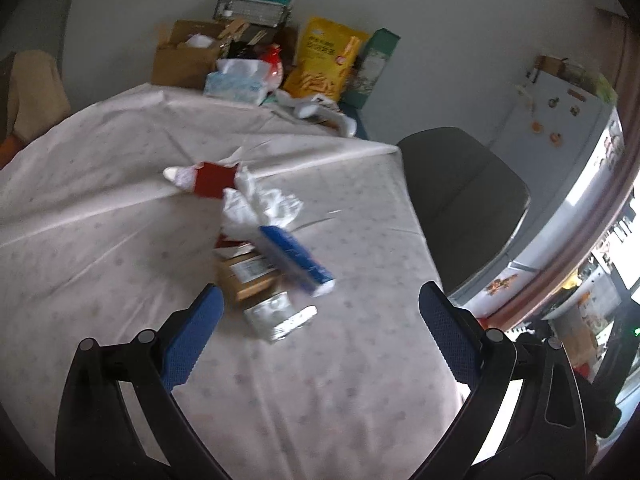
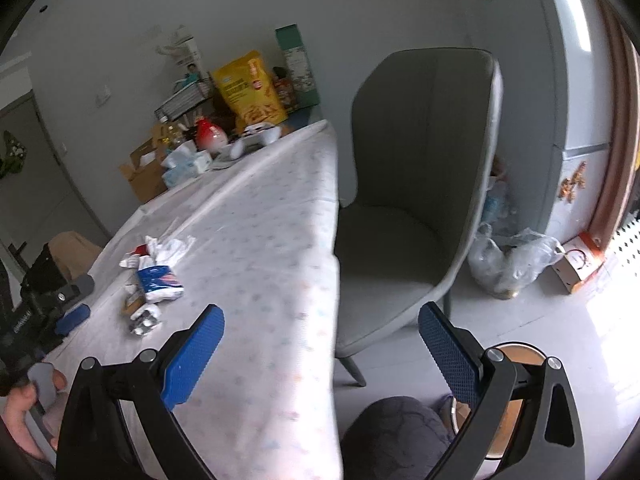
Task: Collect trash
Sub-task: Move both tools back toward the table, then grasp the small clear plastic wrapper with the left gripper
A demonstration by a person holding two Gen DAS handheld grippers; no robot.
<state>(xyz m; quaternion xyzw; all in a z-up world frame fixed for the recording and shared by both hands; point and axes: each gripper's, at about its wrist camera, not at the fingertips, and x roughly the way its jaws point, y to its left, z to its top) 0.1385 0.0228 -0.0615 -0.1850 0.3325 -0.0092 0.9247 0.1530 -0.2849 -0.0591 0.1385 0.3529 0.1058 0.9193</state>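
Observation:
A pile of trash lies on the white tablecloth point(image 1: 100, 240): a silver blister pack point(image 1: 276, 314), a brown carton point(image 1: 246, 276), a blue box point(image 1: 296, 258), crumpled white tissue point(image 1: 264, 204), and a red packet point(image 1: 214, 180). My left gripper point(image 1: 320, 300) is open, just short of the blister pack. My right gripper point(image 2: 320, 320) is open and empty over the table's right edge. In the right wrist view the same pile point(image 2: 154, 276) lies left of it, with the left gripper's blue pad point(image 2: 72, 318) beside it.
A grey chair point(image 2: 416, 184) stands at the table's right side. At the far end are a cardboard box point(image 1: 184, 56), tissue pack point(image 1: 236, 84), yellow snack bag point(image 1: 324, 56) and green box point(image 1: 372, 68). A round bin point(image 2: 508, 396) and plastic bags point(image 2: 512, 256) are on the floor.

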